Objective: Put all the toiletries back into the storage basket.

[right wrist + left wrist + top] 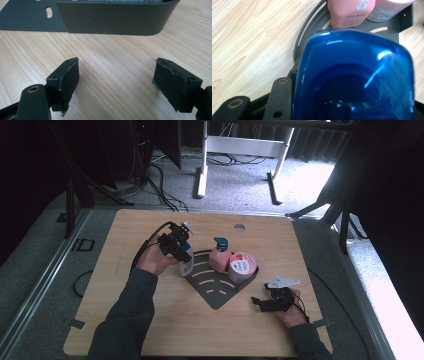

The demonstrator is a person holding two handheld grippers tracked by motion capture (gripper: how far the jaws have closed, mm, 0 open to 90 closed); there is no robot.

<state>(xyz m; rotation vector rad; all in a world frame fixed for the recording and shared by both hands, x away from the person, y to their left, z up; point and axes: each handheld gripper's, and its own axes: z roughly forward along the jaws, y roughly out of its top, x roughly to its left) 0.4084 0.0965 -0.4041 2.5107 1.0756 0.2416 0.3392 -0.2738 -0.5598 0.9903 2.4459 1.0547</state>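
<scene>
On the wooden worktop (150,320), mid-board, sits a dark fan-shaped tray (216,292) with slots and a raised curved wall at the back. Left hand-held gripper (181,251) is clamped on a blue-capped white bottle (186,265) at the tray's left edge; in the left gripper view the blue cap (354,75) sits between its jaws, hiding the pads. Pink pump bottle (219,257) stands on the tray just right of that, with a pink round tub (241,267) beside it against the back wall. Right hand-held gripper (267,304) is released, jaws spread, nothing between them, low over bare wood near the tray's right corner (112,20), apart from it.
</scene>
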